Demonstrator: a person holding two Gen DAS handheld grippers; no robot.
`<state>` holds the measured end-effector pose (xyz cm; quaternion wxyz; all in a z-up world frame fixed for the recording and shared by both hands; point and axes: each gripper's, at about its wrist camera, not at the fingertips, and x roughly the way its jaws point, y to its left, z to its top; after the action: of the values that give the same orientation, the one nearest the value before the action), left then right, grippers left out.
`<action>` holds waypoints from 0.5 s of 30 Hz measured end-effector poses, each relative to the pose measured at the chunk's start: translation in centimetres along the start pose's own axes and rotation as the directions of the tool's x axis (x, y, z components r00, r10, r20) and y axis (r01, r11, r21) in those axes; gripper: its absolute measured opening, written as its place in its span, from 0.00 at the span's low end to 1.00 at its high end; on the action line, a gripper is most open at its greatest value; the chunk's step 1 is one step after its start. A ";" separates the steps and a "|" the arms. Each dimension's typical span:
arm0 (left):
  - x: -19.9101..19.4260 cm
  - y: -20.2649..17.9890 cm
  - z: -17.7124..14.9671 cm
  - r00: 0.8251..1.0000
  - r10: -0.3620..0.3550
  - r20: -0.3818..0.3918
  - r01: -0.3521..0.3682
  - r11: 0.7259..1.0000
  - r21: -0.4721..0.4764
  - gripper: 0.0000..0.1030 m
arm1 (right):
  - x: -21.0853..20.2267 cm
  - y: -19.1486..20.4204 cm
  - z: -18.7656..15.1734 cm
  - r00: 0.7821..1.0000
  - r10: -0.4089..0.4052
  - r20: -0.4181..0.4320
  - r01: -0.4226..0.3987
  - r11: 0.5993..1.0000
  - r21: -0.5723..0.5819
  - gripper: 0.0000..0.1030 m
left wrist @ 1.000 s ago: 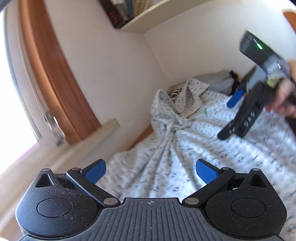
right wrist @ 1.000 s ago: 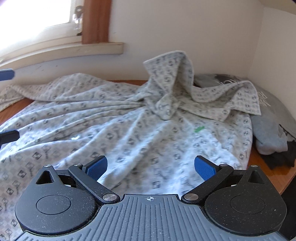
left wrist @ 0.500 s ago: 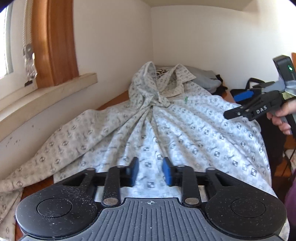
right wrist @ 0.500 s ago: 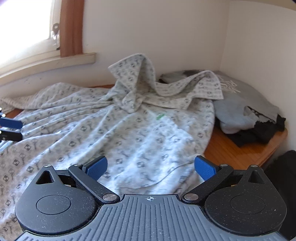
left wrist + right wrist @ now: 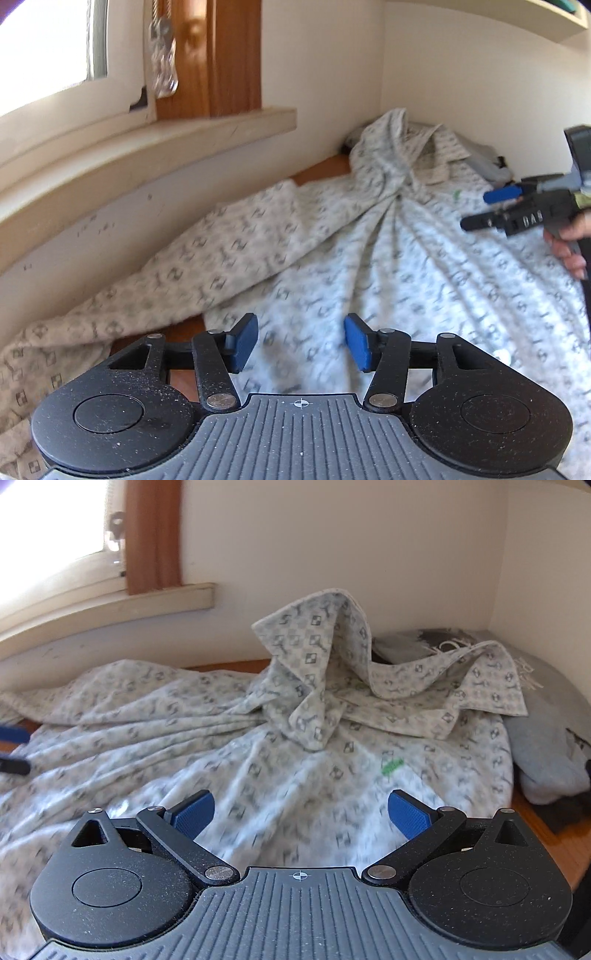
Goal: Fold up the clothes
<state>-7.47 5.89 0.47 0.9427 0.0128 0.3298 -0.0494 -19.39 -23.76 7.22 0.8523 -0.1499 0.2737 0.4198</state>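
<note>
The left gripper (image 5: 301, 345) has its jaws partly apart with nothing between them; half a second ago they were nearly together, so it has just let go or is opening for a fresh grab. Straight ahead of them lies the hem of the shirt (image 5: 388, 258), spread patterned-side up on the wooden surface (image 5: 325, 168), a sleeve trailing off to the jaws' left along the wall under the sill (image 5: 155, 144).

The right gripper (image 5: 299, 814) holds its jaws wide apart, empty, over the shirt's body; beyond them the collar (image 5: 325, 657) stands bunched up, and to the right sits a grey garment (image 5: 546, 746).

Nothing is folded yet; the shirt looks ready for a first grasp. Both grippers hover low and roughly level above the cloth, the right one pointing in across the shirt from the left jaws' far right.
</note>
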 end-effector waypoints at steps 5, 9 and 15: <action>-0.7 1.0 -0.3 1.000 -0.024 -0.013 0.024 1.000 0.002 0.51 | 2.0 -0.8 -0.2 1.000 0.003 -0.029 -0.003 1.000 -0.011 0.98; -2.8 2.2 -0.7 1.000 -0.016 -0.002 0.016 0.999 -0.040 0.53 | 2.3 -1.2 -0.4 0.999 0.022 -0.028 -0.022 1.000 0.002 1.00; -5.8 2.2 -3.7 0.999 0.028 -0.038 -0.031 0.996 -0.088 0.53 | 2.3 -1.0 -0.4 1.000 0.016 -0.023 -0.016 1.000 -0.002 0.99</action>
<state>-14.00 8.78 1.19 0.9367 -0.0232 0.3487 -0.0206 -17.59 -23.14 5.56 0.8454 -0.1535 0.2844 0.4253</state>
